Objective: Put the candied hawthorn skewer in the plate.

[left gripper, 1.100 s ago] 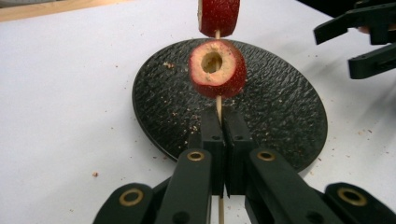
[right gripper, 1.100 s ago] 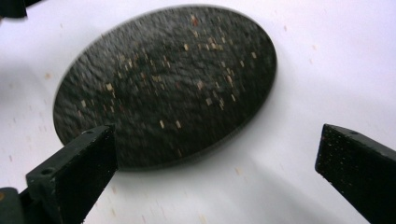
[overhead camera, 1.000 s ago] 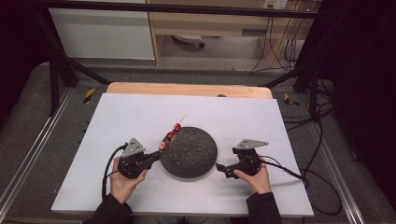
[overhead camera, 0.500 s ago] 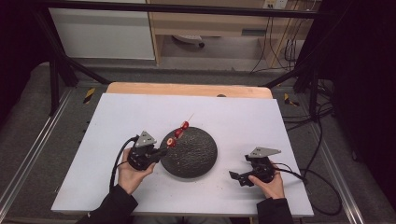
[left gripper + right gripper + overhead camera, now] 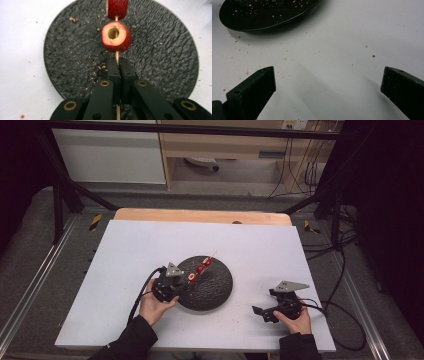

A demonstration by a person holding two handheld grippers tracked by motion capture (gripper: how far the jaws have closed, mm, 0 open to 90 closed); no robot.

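A white table (image 5: pixel 125 270) carries a dark round plate (image 5: pixel 215 285) near its middle, dusted with crumbs (image 5: pixel 82 62). At the plate's left edge the left gripper (image 5: pixel 181 284) pinches a skewer (image 5: pixel 116 56) that slants up over the plate with red fruit pieces (image 5: pixel 116 37) on it. The right gripper (image 5: pixel 261 312) rests on the table right of the plate, jaws spread.

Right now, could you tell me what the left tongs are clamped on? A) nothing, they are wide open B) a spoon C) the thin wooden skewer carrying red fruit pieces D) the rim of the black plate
C: the left tongs are shut on the skewer, over the black plate.
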